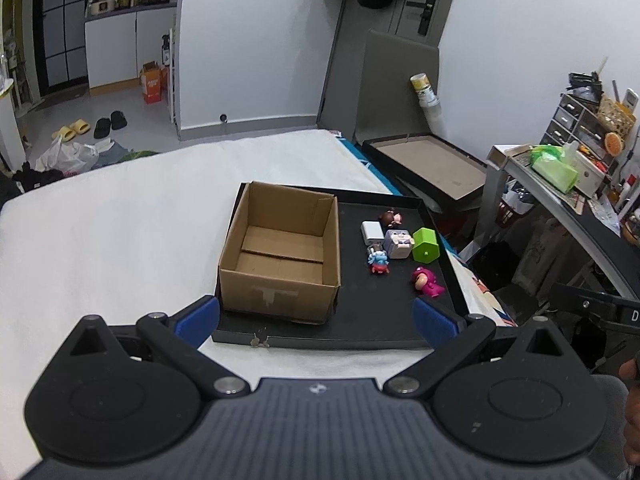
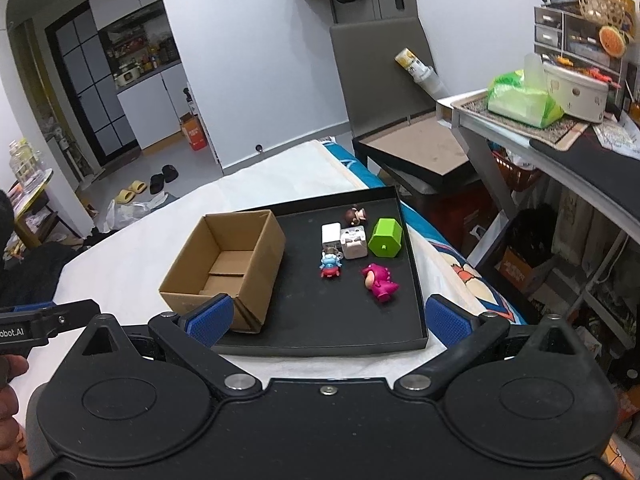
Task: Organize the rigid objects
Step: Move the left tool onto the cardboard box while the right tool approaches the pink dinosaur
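Observation:
An empty cardboard box (image 1: 280, 256) (image 2: 224, 268) stands on the left half of a black tray (image 1: 352, 332) (image 2: 304, 280) on the white bed. On the tray's right half lie a pink figure (image 1: 427, 282) (image 2: 379, 280), a green hexagonal block (image 1: 426, 245) (image 2: 385, 237), a grey-white cube (image 1: 397, 243) (image 2: 353, 243), a white charger block (image 1: 372, 232) (image 2: 331, 234), a blue-red figure (image 1: 378, 262) (image 2: 330, 264) and a brown figure (image 1: 392, 218) (image 2: 356, 215). My left gripper (image 1: 316, 318) and right gripper (image 2: 328, 318) hang open before the tray's near edge, empty.
The white bed (image 1: 120, 240) spreads left of the tray. An open grey case (image 1: 424, 160) (image 2: 412, 152) stands beyond the bed's right side. A cluttered desk (image 2: 560, 136) with green tissue pack lies at the right. A hand (image 2: 8, 400) shows at the left edge.

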{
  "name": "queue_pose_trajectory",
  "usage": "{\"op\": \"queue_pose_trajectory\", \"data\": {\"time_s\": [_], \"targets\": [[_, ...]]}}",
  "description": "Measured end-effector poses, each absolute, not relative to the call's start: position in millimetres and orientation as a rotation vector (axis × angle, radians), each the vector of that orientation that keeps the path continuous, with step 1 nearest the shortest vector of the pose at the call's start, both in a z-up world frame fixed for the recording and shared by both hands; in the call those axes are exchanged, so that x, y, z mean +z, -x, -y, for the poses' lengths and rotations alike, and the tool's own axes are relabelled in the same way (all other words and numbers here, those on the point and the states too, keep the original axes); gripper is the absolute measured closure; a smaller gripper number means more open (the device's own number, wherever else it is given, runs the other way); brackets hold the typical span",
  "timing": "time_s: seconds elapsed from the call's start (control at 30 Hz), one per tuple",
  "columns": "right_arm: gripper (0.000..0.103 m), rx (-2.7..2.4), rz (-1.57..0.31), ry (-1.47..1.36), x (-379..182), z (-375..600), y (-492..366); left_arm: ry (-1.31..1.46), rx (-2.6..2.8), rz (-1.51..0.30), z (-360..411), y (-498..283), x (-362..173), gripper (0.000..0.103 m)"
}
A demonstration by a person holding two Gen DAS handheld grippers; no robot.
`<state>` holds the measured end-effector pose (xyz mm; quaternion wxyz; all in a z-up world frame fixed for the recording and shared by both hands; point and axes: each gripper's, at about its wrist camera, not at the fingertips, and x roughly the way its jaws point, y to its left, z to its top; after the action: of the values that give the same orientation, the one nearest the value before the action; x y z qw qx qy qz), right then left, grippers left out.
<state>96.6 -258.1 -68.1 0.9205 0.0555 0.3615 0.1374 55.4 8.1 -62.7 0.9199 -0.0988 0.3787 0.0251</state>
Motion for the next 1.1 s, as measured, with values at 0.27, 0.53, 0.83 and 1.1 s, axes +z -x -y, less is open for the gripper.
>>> {"op": "queue_pose_trajectory", "data": {"time_s": [0.27,0.53,0.83,1.1], "targets": [[0.0,0.261,-0.797,-0.141,-92,262,-121,0.224,0.079,-0.823,-20,-78,-80,0.001],[0.0,0.26,-0.833,-0.156,-108,264,-145,0.224,0.096,-0.859,-24,-104,-92,0.001],[0.0,0.234,-0.847,-0.152,-117,266,-169,0.225,0.12,-0.865,-31,-130,-101,0.003],[0.0,0.24,-0.838,-0.151,-121,263,-188,0.275,0.168,-0.837,-52,-151,-109,0.004]]}}
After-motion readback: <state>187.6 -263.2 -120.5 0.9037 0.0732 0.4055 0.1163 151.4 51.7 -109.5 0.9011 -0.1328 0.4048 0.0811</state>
